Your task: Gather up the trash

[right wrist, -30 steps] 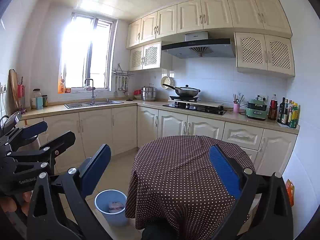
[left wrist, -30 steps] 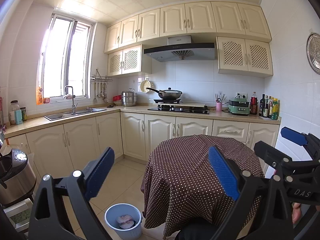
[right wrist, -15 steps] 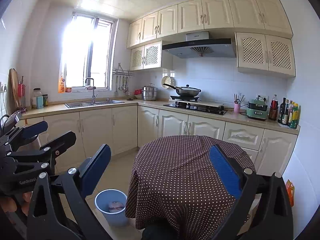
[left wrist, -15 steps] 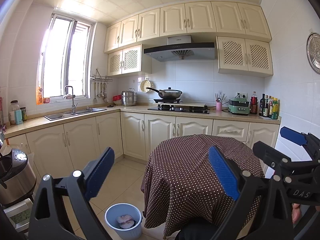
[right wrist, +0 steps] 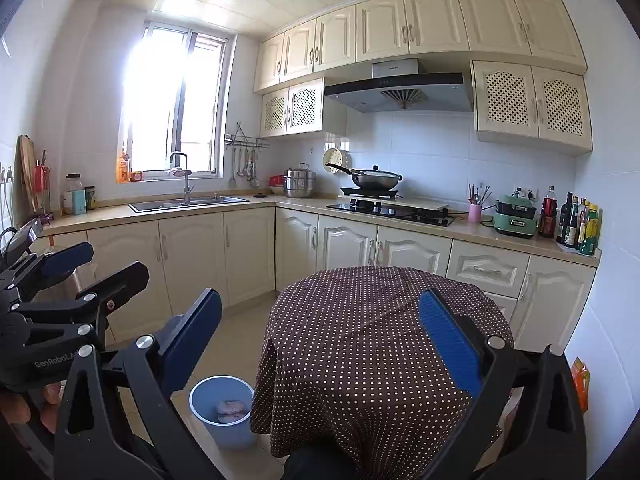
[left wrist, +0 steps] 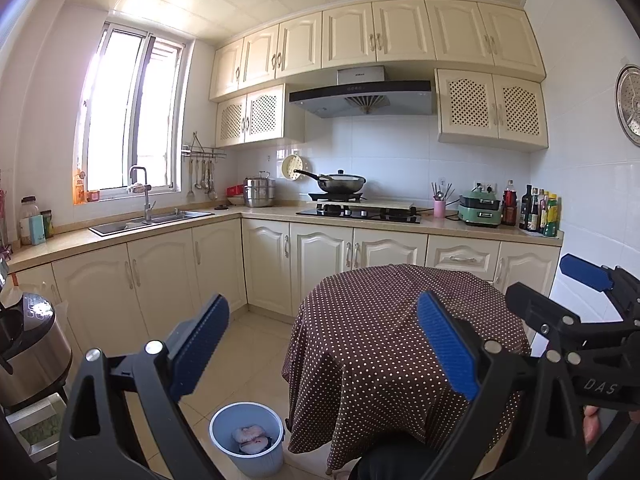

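Change: none seen since a second ago, both views match | left gripper (left wrist: 322, 354) spread wide, holding nothing | right gripper (right wrist: 320, 350) spread wide, holding nothing | pale blue plastic bin (left wrist: 247, 438) on floor tiles, touching the tablecloth's hem, pinkish crumpled trash (left wrist: 251, 437) inside | round table under brown white-dotted cloth (left wrist: 384, 320) ahead | cream base cabinets (left wrist: 320, 264) behind.

The cloth (right wrist: 372, 344) hides the table's legs and all beneath it. In the bin (left wrist: 247, 438), the pale wads (left wrist: 250, 436) are too small to identify. The left gripper's (left wrist: 324, 344) arms run off the bottom edge. The cooker (left wrist: 28, 352) is cut by the left edge, the bottle labels (right wrist: 580, 226) unreadable.
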Demonstrator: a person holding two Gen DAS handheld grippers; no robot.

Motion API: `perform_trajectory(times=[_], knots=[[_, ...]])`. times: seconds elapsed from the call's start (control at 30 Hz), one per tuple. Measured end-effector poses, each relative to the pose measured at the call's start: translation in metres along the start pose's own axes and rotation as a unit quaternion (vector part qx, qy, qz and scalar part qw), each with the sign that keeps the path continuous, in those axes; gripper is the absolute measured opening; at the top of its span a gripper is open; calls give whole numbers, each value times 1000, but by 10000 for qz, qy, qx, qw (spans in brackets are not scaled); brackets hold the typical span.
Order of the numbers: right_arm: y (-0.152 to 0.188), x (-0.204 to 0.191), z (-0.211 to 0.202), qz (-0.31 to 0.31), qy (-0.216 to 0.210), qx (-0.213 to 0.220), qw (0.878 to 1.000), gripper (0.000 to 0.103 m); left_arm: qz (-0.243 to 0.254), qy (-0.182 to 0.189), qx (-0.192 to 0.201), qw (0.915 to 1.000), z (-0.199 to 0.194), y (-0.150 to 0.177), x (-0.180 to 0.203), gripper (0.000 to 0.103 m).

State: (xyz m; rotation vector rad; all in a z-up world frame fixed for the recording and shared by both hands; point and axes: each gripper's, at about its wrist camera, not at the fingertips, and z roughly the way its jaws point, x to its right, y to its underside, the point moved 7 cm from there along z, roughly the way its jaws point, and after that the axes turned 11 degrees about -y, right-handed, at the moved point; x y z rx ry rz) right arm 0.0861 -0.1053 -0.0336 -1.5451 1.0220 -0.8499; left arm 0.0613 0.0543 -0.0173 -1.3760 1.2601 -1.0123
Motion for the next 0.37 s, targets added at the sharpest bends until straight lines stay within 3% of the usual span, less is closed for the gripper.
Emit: perform_trajectory(times=[0.23,0.37], knots=[[12,13,37,216,-111,-351,9991,96,-16,-97,-275,9996,28,11,-10,93],[25,31,68,363,-128,-650,9971,96,-52,-183,-648,9977,58,28,-18,93]])
